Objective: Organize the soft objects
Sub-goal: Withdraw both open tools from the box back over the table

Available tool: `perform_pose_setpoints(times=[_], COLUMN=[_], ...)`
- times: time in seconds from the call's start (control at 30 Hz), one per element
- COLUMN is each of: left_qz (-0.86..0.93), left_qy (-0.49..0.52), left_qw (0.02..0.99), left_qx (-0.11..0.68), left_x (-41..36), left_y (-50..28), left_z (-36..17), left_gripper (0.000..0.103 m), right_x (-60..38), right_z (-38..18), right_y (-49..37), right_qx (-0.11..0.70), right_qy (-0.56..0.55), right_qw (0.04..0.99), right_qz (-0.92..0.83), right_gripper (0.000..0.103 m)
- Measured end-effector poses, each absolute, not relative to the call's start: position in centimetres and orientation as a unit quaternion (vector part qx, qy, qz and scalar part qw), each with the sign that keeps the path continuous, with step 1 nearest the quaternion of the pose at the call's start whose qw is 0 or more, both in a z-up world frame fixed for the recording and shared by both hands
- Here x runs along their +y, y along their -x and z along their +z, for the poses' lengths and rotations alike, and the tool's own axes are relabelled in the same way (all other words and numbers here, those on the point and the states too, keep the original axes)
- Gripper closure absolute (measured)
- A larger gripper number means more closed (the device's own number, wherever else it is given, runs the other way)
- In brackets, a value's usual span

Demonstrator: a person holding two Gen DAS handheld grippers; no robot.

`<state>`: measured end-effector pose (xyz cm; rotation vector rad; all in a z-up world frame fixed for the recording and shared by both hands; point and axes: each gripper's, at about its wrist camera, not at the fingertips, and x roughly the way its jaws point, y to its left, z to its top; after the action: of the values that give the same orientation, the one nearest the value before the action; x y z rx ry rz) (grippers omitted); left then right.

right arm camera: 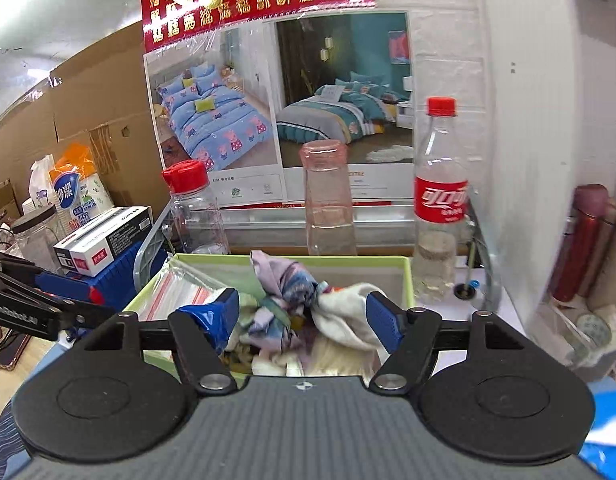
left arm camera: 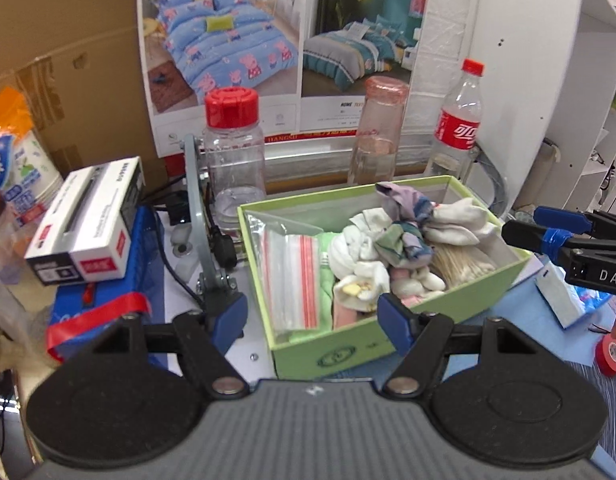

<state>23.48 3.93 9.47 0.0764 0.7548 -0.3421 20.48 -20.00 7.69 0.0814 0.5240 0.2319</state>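
— Where do we stand with the soft things?

— Most of them sit in the green box [left arm camera: 388, 344] on the counter: rolled white socks [left arm camera: 362, 256], a crumpled patterned cloth [right arm camera: 286, 292] on top of the heap, and a zip bag [left arm camera: 292, 280] lying along the box's left side. We judge the gathering step largely done; what remains looks like settling the pile.

— And our grippers?

— The left gripper [left arm camera: 312, 316] hangs spread wide and empty at the near left corner of the box, one finger outside the wall, the other at the near rim. The right gripper [right arm camera: 304, 316] is also spread, holding nothing, poised above the right half of the box with the patterned cloth and a white sock [right arm camera: 348, 312] showing between its fingers.

— So the next move?

— We think the right one should come down on the cloth or the sock, which ride highest, and press or reseat them below the rim. It calls for a straight descent, since the clear bottles [right arm camera: 328, 200] stand just behind the box and could be knocked.

— Anything loose outside?

— A white packet [left arm camera: 558, 296] lies right of the box; whether it is soft we cannot tell.
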Motion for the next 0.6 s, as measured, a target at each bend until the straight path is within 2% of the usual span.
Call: perform_pose_setpoints(times=[0.37, 0.6], left_qz=[-0.160, -0.154], left_qy=[-0.029, -0.003], left_qw=[0.934, 0.942], left_qx=[0.318, 0.299], left_x=[5.2, 5.6], left_y=[-15.0, -11.9], left_z=[11.5, 11.1], left_gripper=[0.028, 0.026], right_x=[-20.1, -20.1], right_z=[8.8, 8.7], right_y=[-12.7, -7.7], right_qx=[0.283, 0.246], right_qy=[-0.078, -0.131], right_qw=[0.956, 0.960], right_qz=[0.021, 0.020], right_gripper=[0.045, 0.045])
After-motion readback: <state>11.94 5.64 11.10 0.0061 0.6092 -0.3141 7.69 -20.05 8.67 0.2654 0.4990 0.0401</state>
